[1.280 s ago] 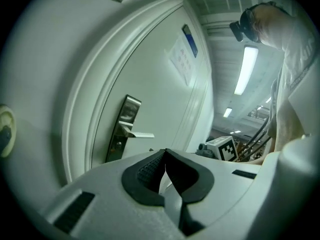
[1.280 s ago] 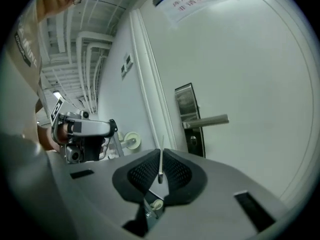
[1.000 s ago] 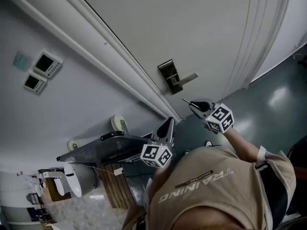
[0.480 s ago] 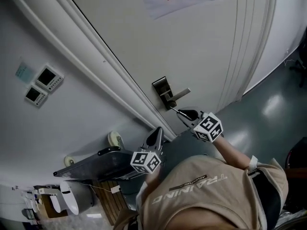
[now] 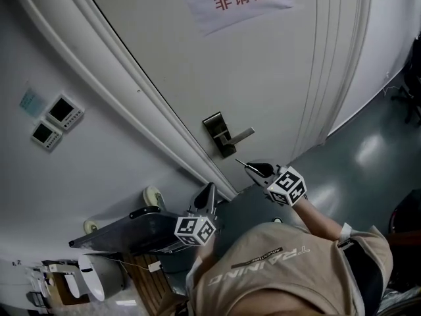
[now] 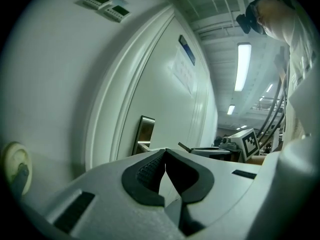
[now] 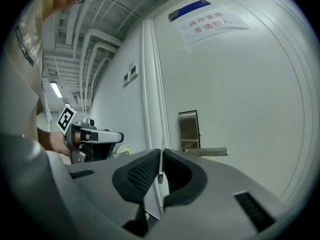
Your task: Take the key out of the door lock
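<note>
the right gripper (image 7: 161, 155) pinched the thin silver metal key (image 7: 160, 168), which was outside the brushed steel lock plate (image 5: 216, 130) at the frame-side edge of the white door (image 5: 276, 78), while the left gripper (image 6: 165, 156) had its jaws pressed together on nothing.

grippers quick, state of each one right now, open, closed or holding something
left gripper: closed, empty.
right gripper: closed on a thin silver metal key, held clear of the door lock.
</note>
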